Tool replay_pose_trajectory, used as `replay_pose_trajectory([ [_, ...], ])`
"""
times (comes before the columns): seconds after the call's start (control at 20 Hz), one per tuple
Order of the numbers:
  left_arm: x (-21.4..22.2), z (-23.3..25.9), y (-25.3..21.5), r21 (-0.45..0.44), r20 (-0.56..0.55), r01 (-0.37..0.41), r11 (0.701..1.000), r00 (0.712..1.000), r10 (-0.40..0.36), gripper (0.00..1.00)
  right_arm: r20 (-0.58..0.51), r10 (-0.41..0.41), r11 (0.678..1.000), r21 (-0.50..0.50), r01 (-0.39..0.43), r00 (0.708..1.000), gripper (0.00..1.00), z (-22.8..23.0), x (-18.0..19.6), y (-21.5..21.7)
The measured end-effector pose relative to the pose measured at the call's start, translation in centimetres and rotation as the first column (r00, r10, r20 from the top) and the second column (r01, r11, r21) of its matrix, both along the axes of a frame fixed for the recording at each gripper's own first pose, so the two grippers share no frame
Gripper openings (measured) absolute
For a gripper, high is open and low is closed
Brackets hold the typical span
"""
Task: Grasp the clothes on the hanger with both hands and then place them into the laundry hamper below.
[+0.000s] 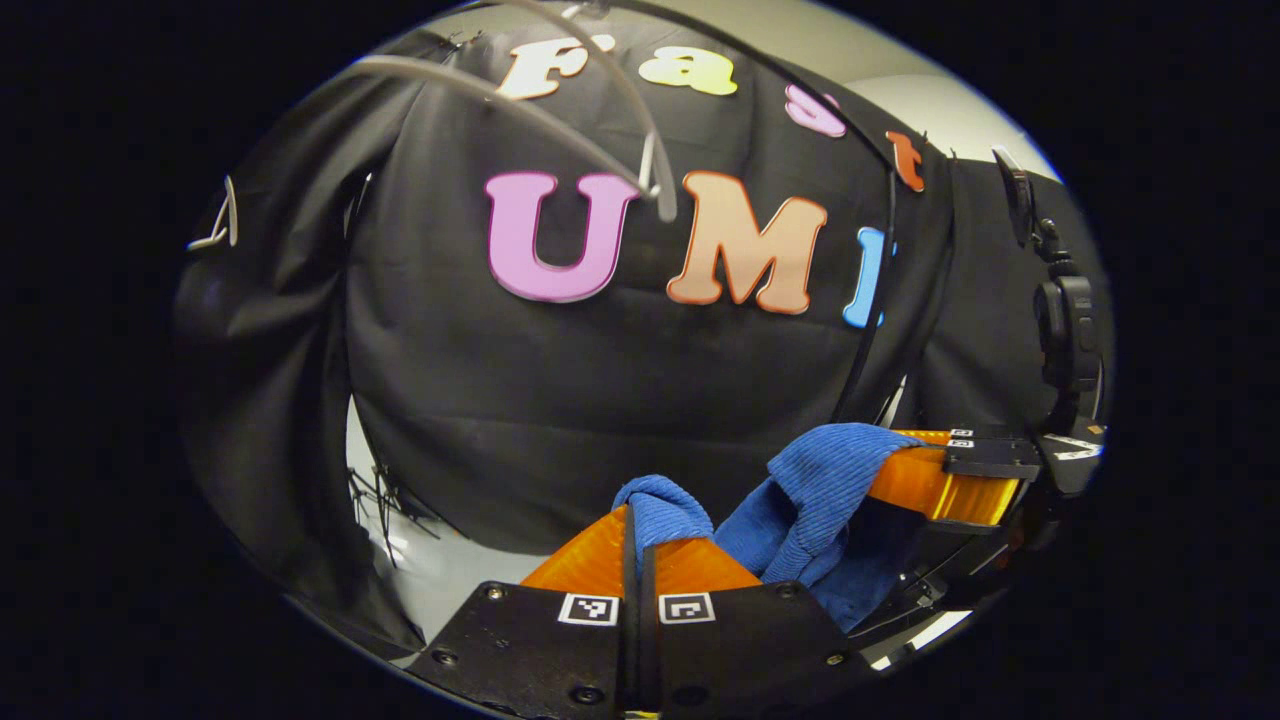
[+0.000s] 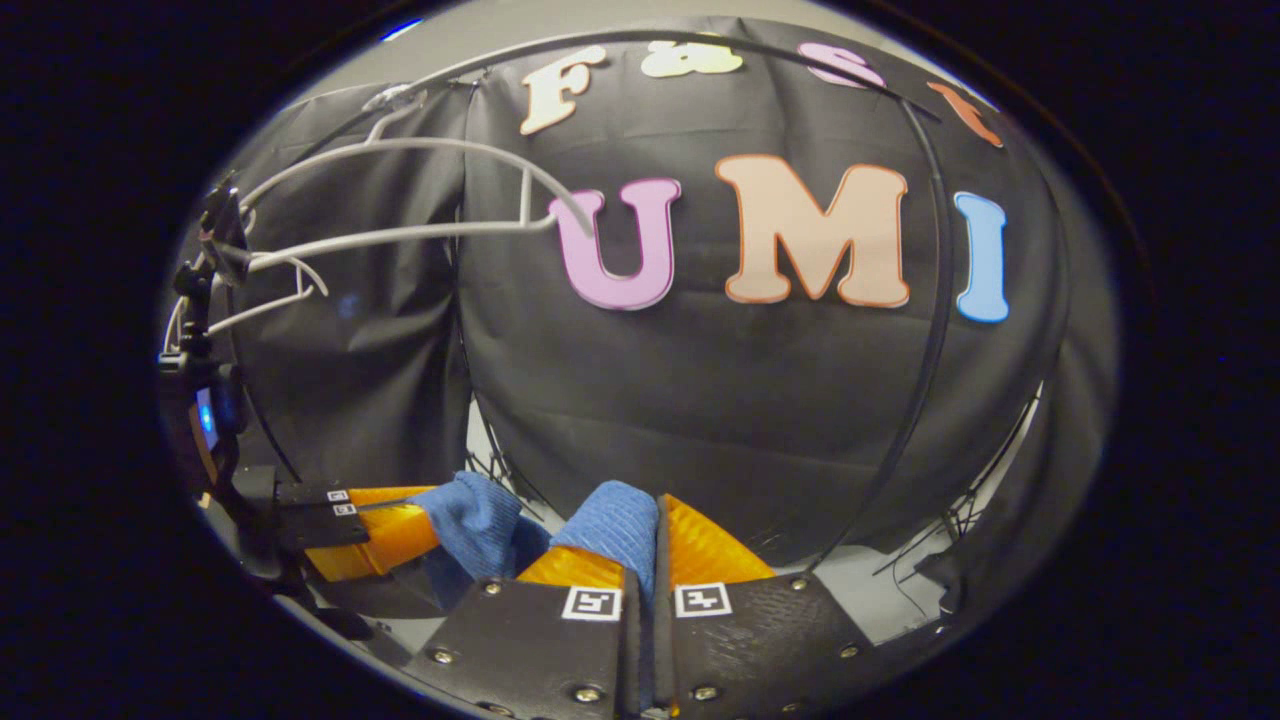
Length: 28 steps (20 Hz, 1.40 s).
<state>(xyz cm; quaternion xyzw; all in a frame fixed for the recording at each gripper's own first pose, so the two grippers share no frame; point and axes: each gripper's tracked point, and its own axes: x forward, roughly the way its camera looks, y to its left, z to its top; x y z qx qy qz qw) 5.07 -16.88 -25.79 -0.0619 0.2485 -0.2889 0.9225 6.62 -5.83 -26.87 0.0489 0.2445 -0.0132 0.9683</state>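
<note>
Left gripper point(image 1: 640, 545) and right gripper point(image 2: 640, 530), lower centre, each clamp the blue garment point(image 1: 800, 500); the grey hanger point(image 2: 400, 190), upper left, looks bare.

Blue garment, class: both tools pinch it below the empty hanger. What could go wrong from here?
1. Each tool, left and right, pinches only a small fold of the blue garment; it may slip free.
2. The hamper is unseen here, so lowering is blind.
3. The hanger hangs close above and might snag.
</note>
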Motion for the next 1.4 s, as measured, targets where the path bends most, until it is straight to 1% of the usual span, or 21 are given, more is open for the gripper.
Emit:
replay_pose_trajectory([
  [0.2, -0.1, -4.1, 0.9, 0.065, -0.063, 0.003, 0.998, 0.998, 0.001, 0.01, -0.092, 0.004, 1.0, 0.016, -0.003, 0.996, 0.06, -4.6, -1.1, 0.8],
  [0.4, -0.8, -7.8, 1.4, 0.131, -0.133, 0.02, 0.991, 0.991, -0.002, 0.01, -0.19, 0.011, 1.0, 0.02, -0.008, 0.982, 0.06, -9.4, -2.0, 1.4],
  [0.6, -2.3, -11.8, 2.8, 0.187, -0.221, 0.05, 0.981, 0.975, -0.007, 0.01, -0.285, 0.014, 1.0, 0.028, -0.006, 0.958, 0.06, -13.7, -3.3, 2.1],
  [0.8, -4.1, -14.9, 3.1, 0.229, -0.294, 0.085, 0.97, 0.956, -0.014, 0.01, -0.364, 0.021, 1.0, 0.008, -0.019, 0.931, 0.06, -16.9, -5.1, 2.4],
  [1.0, -6.0, -18.0, 3.4, 0.274, -0.362, 0.127, 0.953, 0.932, -0.02, 0.01, -0.448, 0.016, 1.0, 0.014, -0.011, 0.894, 0.06, -19.7, -7.3, 2.8],
  [1.1, -6.8, -19.1, 3.9, 0.3, -0.395, 0.139, 0.944, 0.919, -0.01, 0.01, -0.496, 0.015, 1.0, 0.007, -0.013, 0.868, 0.06, -21.2, -8.3, 2.8],
  [1.2, -8.0, -20.4, 4.2, 0.316, -0.438, 0.16, 0.935, 0.899, -0.006, 0.01, -0.541, 0.013, 1.0, 0.001, -0.015, 0.841, 0.06, -22.4, -9.5, 2.7],
  [1.3, -9.0, -21.4, 4.7, 0.33, -0.474, 0.18, 0.927, 0.881, -0.002, 0.01, -0.589, 0.017, 1.0, 0.009, -0.015, 0.808, 0.06, -23.8, -10.7, 2.8],
  [1.4, -9.7, -22.2, 4.9, 0.343, -0.499, 0.197, 0.918, 0.867, 0.0, 0.01, -0.616, 0.02, 1.0, 0.017, -0.012, 0.787, 0.06, -24.3, -11.2, 3.0],
])
